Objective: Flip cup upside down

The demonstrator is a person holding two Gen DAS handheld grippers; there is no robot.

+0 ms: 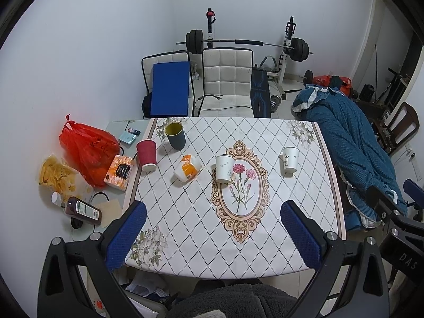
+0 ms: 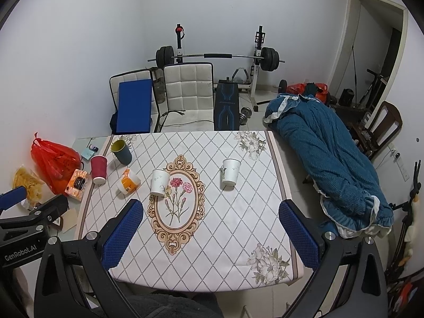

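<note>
Several cups stand on the patterned tablecloth (image 1: 201, 220). A white paper cup (image 1: 289, 160) (image 2: 230, 172) stands upright at the right. Another white paper cup (image 1: 224, 169) (image 2: 159, 182) stands upright at the centre. An orange-and-white cup (image 1: 187, 170) (image 2: 129, 181) lies tilted to its left. A red cup (image 1: 146, 155) (image 2: 98, 169) and a dark cup with a yellow inside (image 1: 175, 135) (image 2: 121, 151) stand upright at the far left. My left gripper (image 1: 212, 233) and right gripper (image 2: 210, 235) are both open and empty, above the near table edge.
Left of the table lie a red plastic bag (image 1: 87, 148), a tissue box (image 1: 119, 169), a snack bag (image 1: 57, 175) and a brown bottle (image 1: 83, 210). White chairs (image 1: 226, 79) and a barbell rack (image 1: 246, 43) stand behind. A blue blanket (image 1: 352, 137) lies at the right.
</note>
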